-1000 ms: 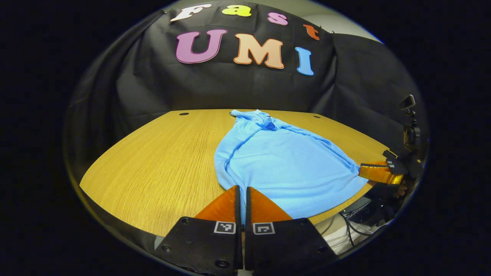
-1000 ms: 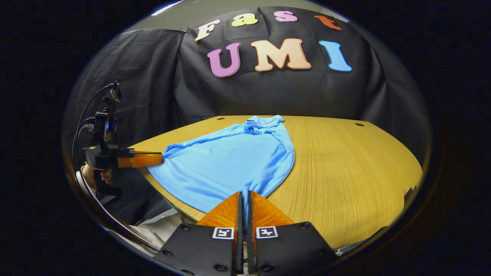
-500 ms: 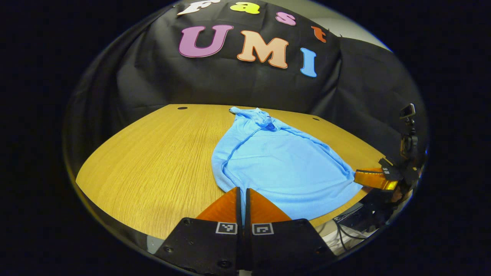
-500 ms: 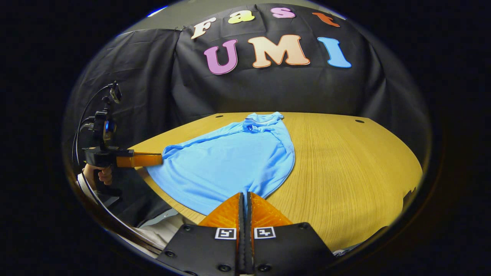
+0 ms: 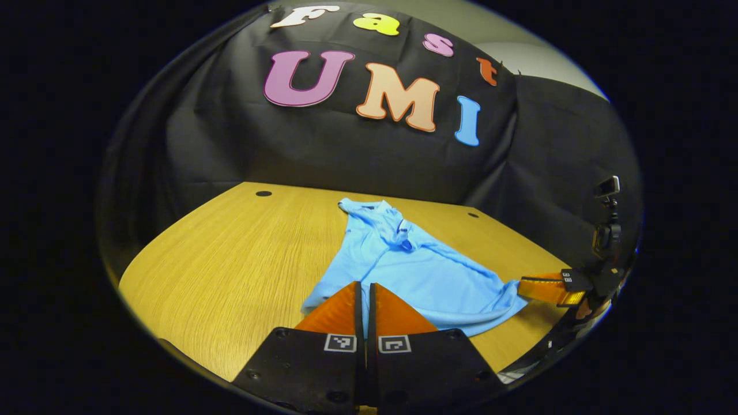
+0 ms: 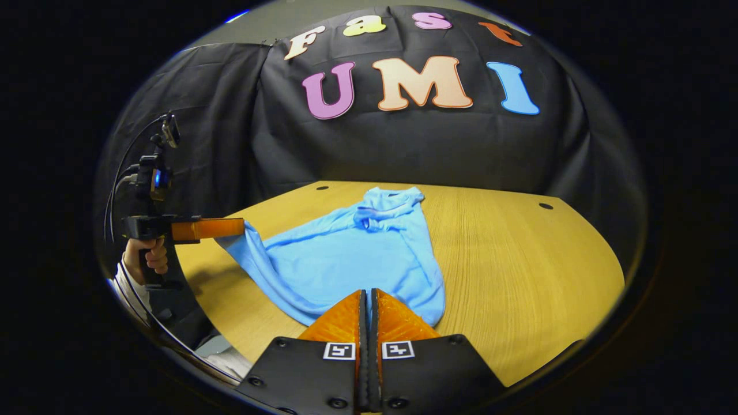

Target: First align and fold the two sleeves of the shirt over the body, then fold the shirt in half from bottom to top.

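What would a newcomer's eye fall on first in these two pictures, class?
First, the bright blue shirt spread on the wooden table, collar toward the black cloth wall. Next, the two grippers pinching its near hem: the right gripper at the bottom of its own view, shut on the cloth, and the left gripper off to the side, holding the other hem corner lifted off the table. A hand grips that gripper's handle.

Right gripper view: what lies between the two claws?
In the right gripper view, the light blue shirt spans the stretch from the right claw to the left claw, sagging onto the wooden table.
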Action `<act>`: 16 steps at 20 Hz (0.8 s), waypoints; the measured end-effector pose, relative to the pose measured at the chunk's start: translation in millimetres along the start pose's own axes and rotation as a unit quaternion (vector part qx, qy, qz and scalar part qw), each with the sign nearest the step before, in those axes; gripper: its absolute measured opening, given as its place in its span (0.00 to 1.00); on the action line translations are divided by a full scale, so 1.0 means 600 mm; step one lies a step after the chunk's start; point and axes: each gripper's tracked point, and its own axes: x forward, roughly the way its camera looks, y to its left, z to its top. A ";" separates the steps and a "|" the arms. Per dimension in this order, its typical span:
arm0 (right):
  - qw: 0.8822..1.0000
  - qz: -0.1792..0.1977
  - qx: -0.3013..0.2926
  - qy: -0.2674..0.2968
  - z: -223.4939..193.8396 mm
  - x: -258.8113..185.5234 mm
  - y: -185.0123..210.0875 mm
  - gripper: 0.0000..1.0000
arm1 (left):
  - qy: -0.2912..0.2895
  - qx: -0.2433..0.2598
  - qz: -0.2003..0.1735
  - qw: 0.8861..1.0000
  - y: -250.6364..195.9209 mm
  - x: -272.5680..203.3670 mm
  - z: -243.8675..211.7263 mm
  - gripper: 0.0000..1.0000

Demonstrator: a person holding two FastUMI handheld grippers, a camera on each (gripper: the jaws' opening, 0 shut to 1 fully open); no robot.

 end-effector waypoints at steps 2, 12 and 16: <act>1.000 -0.020 -0.010 -0.005 0.041 0.027 -0.025 0.02 | -0.012 0.001 0.003 1.000 0.007 0.035 0.037 0.00; 0.997 -0.065 0.006 -0.044 0.223 0.206 -0.113 0.02 | -0.051 -0.035 0.023 0.998 0.063 0.210 0.182 0.00; 0.994 -0.087 0.005 -0.072 0.294 0.297 -0.138 0.02 | -0.055 -0.023 0.055 0.997 0.105 0.289 0.220 0.00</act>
